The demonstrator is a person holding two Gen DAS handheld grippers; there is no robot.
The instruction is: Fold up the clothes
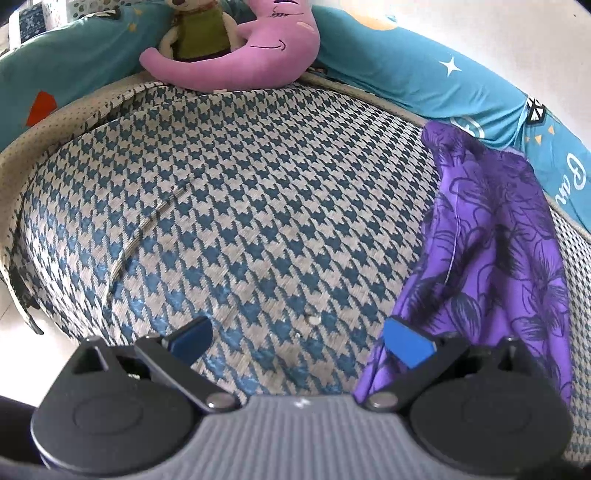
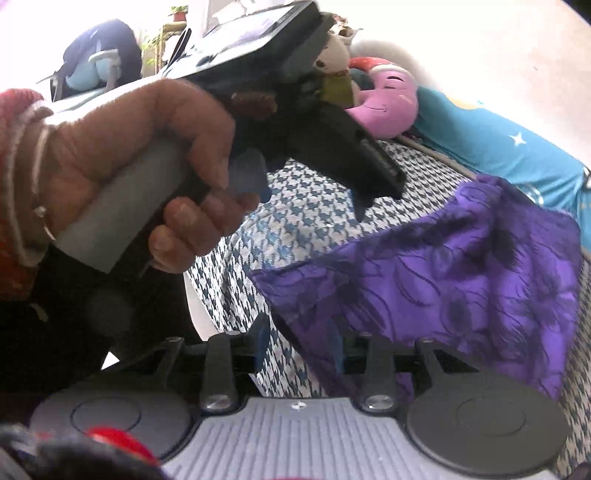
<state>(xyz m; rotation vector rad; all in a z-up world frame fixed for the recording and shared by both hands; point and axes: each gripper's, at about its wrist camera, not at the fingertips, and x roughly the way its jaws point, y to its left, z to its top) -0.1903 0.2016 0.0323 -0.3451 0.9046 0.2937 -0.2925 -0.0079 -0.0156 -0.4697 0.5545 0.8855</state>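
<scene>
Left tongs spread wide over checked bed, right tongs parted beside purple cloth, nothing gripped, pink plush toy at rear

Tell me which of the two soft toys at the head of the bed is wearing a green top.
The beige doll, leaning against the pink moon-shaped plush. The plush wears no clothing, only a stitched smile.

We look from our left gripper down, close over the checked bed. Our right gripper camera looks sideways at the left hand. Both views share the purple cloth (and pink toy).
</scene>
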